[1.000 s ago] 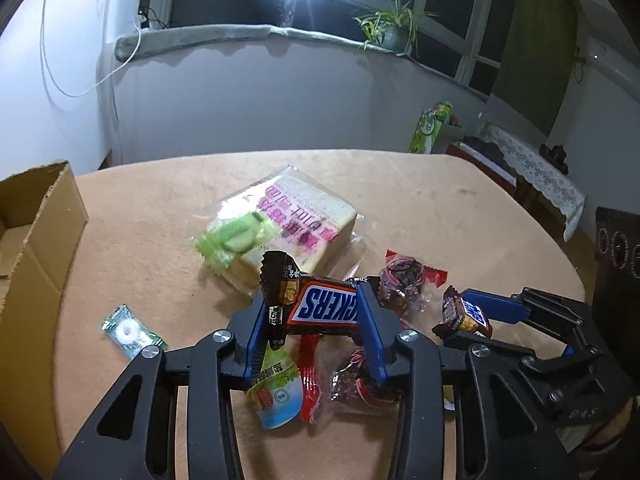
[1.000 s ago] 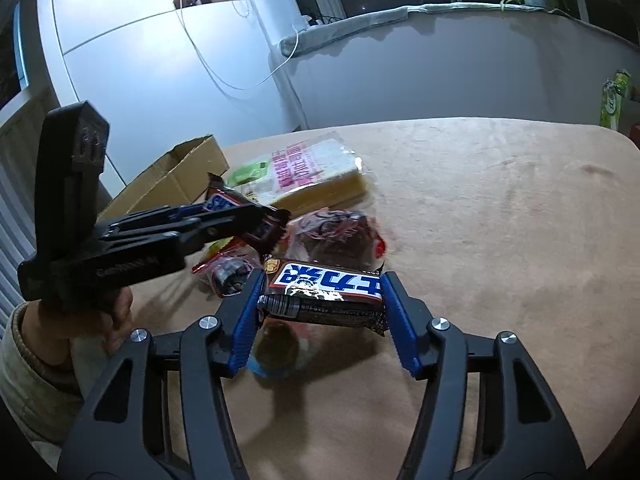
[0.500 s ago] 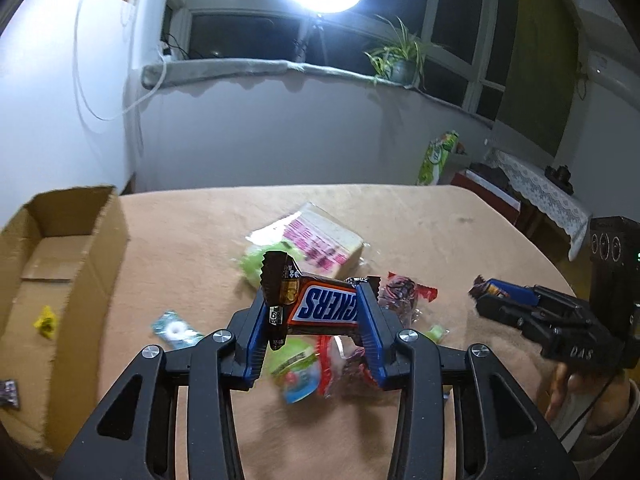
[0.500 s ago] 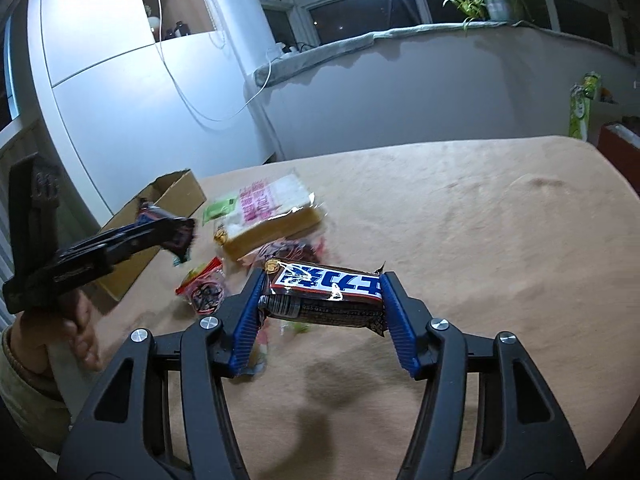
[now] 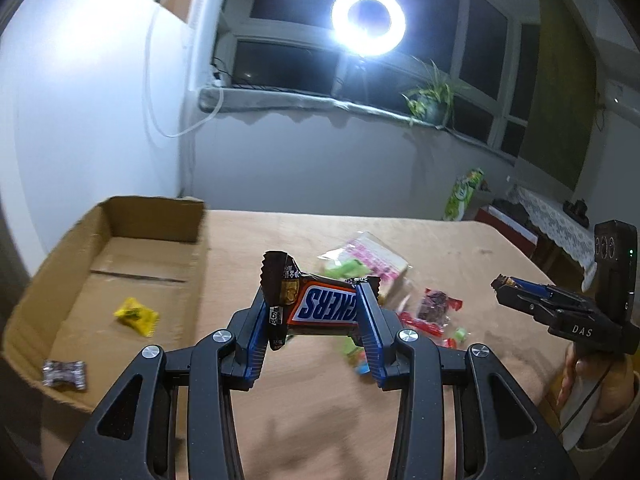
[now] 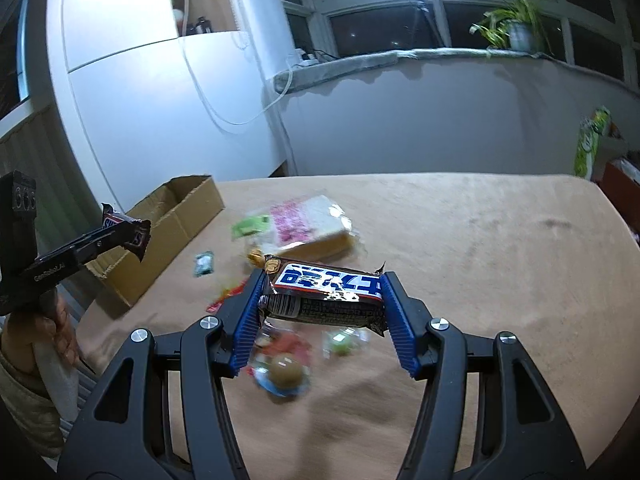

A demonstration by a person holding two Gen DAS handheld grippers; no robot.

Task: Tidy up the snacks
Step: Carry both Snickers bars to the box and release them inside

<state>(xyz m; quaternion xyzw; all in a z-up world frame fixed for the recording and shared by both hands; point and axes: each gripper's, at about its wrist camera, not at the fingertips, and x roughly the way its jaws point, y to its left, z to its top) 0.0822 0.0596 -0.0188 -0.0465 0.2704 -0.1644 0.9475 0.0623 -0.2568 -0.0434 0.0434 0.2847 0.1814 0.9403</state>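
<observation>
I'm working over a tan worktop [image 5: 280,236] w/ a ring light [image 5: 368,21] glaring at top centre. My left gripper [image 5: 316,316] is clamping a Snickers bar [image 5: 320,304] mid-frame; my right gripper [image 6: 322,300] is gripping a second bar [image 6: 324,294]. The cardboard box [image 5: 156,216] is sitting open at left. The snack pile [image 5: 400,292] is lying centre-right; bare worktop [image 6: 480,240] is stretching to the right edge.

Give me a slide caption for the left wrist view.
Left gripper holds a Snickers bar near the cardboard box, with loose snacks on the table.
</observation>
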